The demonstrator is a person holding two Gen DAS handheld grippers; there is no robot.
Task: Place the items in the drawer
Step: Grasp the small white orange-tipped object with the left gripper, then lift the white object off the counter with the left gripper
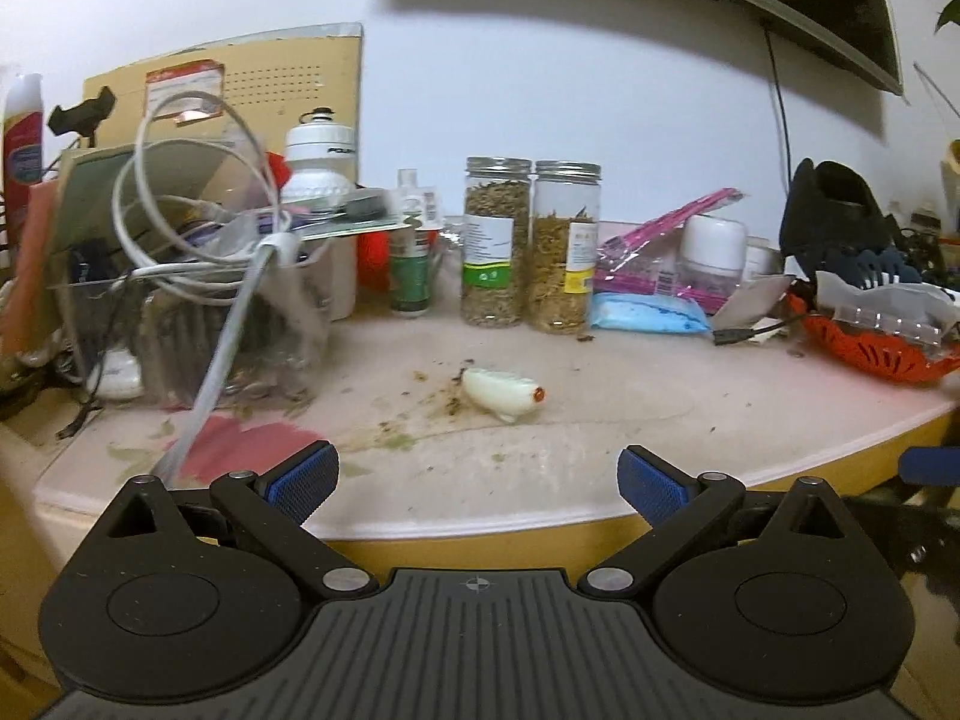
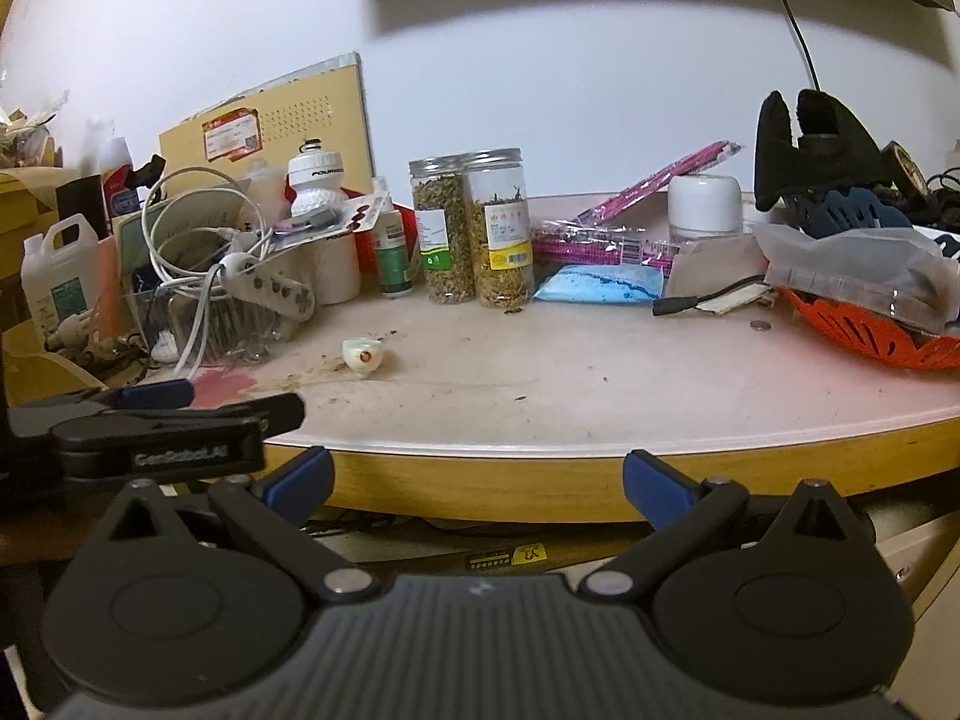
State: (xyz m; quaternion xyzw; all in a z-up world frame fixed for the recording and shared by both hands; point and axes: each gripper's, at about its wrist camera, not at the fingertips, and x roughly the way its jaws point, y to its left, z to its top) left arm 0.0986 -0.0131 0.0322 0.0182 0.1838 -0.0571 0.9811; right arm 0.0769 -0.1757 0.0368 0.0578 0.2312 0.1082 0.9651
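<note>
Both my grippers stood spread and empty before the cluttered table.

My left gripper had its fingers wide apart over the near edge, pinching nothing. Ahead of it a small white bottle lay on its side among crumbs, left of centre. Behind stood two herb jars touching each other; an orange basket sat far right. My right gripper, likewise spread, held nothing below the rim.
</note>
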